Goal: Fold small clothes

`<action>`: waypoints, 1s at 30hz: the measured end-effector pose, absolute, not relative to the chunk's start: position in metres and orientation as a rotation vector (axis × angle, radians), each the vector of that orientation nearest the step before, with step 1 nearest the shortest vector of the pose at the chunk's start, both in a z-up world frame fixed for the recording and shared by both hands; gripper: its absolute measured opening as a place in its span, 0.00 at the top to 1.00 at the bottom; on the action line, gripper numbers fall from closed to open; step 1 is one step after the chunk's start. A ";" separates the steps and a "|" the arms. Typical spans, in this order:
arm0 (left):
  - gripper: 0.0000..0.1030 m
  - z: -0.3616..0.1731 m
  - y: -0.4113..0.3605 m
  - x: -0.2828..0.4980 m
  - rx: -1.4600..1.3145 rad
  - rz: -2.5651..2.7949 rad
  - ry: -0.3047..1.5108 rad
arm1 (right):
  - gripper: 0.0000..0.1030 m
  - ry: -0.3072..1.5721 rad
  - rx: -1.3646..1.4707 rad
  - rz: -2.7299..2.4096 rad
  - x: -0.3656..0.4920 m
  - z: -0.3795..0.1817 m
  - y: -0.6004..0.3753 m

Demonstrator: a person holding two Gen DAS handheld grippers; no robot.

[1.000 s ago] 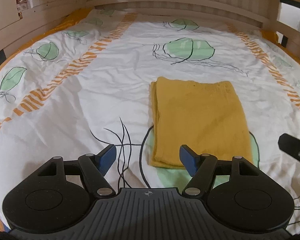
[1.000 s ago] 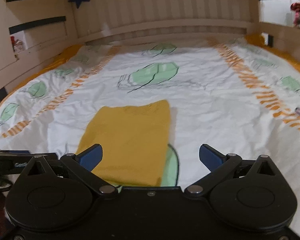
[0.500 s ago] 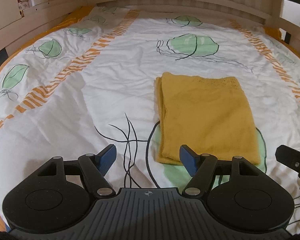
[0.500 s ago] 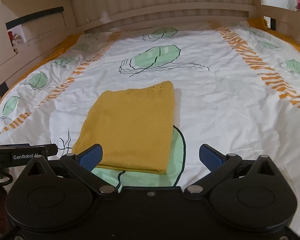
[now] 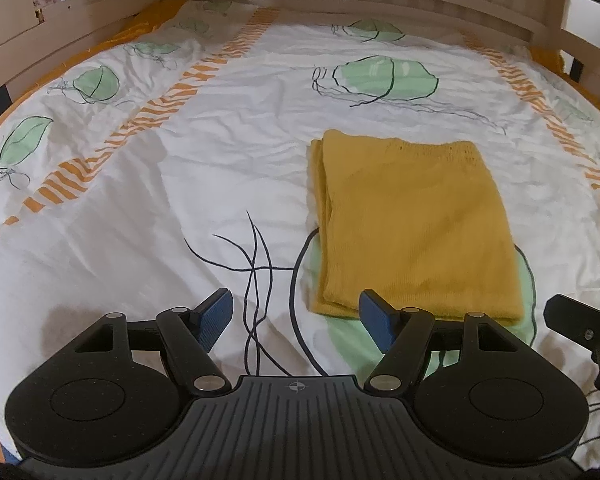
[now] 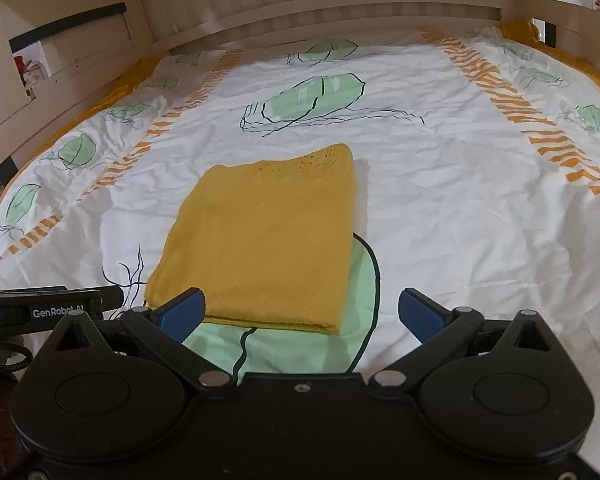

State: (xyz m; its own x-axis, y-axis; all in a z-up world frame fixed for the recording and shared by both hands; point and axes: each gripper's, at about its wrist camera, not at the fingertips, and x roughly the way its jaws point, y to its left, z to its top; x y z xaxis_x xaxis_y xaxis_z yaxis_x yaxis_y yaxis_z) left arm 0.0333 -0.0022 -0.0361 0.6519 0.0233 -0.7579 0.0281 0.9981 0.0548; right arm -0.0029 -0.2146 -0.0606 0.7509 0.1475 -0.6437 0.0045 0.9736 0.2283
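Note:
A mustard-yellow knit garment lies folded into a flat rectangle on the bed; it also shows in the right wrist view. My left gripper is open and empty, just short of the garment's near left corner. My right gripper is open and empty, its jaws wide apart before the garment's near edge. The right gripper's tip shows at the right edge of the left wrist view, and the left gripper's body at the left edge of the right wrist view.
The bed has a white quilt with green leaf prints and orange stripes. A wooden headboard runs along the far side, with wooden rails left and right.
Both grippers have drawn back and lifted slightly, so the folded garment sits further ahead in both views. The jaws have stayed open. The garment has not moved.

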 end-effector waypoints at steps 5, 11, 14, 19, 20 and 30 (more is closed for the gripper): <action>0.34 -0.037 -0.003 0.034 0.065 -0.005 0.867 | 0.01 0.729 0.230 0.081 0.000 -0.062 -0.214; 0.34 -0.038 -0.003 0.035 0.064 -0.006 0.871 | 0.01 0.738 0.241 0.081 0.000 -0.064 -0.215; 0.34 -0.038 -0.003 0.035 0.065 -0.008 0.872 | 0.01 0.741 0.242 0.081 0.000 -0.064 -0.214; 0.34 -0.039 -0.004 0.036 0.066 -0.008 0.873 | 0.01 0.742 0.243 0.083 0.001 -0.064 -0.214; 0.34 -0.039 -0.004 0.036 0.066 -0.009 0.874 | 0.01 0.743 0.243 0.082 0.001 -0.064 -0.214; 0.34 -0.040 -0.005 0.037 0.068 -0.011 0.877 | 0.01 0.756 0.246 0.087 0.005 -0.065 -0.211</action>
